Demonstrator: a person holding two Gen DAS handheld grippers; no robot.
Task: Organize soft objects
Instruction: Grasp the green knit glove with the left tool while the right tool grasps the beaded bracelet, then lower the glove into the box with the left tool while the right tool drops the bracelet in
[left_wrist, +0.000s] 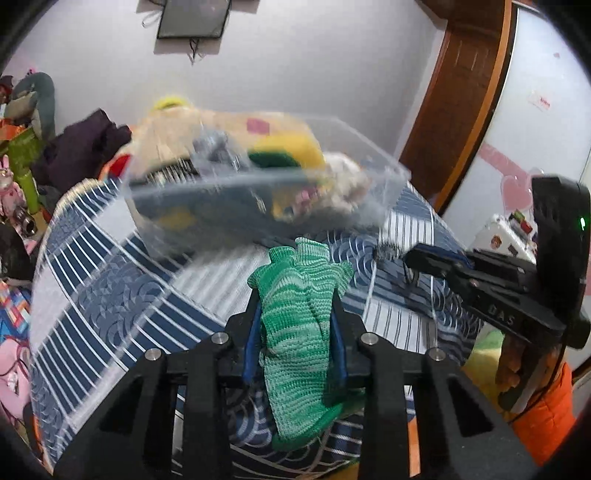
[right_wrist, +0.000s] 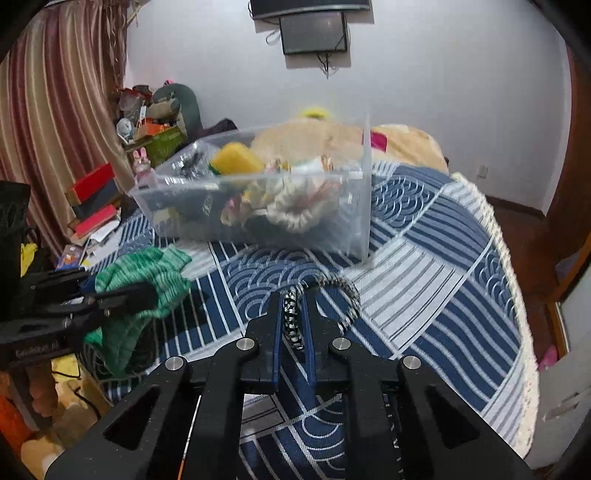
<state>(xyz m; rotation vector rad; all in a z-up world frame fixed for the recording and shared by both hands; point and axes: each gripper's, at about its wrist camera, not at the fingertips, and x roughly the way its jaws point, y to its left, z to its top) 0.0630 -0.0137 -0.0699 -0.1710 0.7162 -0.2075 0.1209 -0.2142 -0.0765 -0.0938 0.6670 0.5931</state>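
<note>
— Why's the left gripper (left_wrist: 295, 314) carrying that green knitted glove (left_wrist: 301, 325) so high?

— I'd guess to clear the wall of the clear plastic bin (left_wrist: 258, 184) straight ahead of it. Its jaws are pinched narrow on the glove's middle, so the cuff droops below and the fingers flop out past the tips.

— And the other one?

— The right gripper (right_wrist: 293, 314) has closed in on a black-and-white braided hair tie (right_wrist: 295, 317); the loop curls out ahead and to the right of its tips. The bin (right_wrist: 365, 177) sits beyond it too, already holding a yellow sponge (right_wrist: 236, 158), a cream scrunchie (right_wrist: 295, 210) and other bits too blurred to name.

— Anything in the way?

— Not much, I think. Between the tips and the bin there's only the blue patterned bedspread (right_wrist: 424, 288). The two grippers are near each other, though, the left one just off to the right gripper's left, so they could bump if both go for the bin together. A beige plush (right_wrist: 295, 136) lies behind it.
</note>
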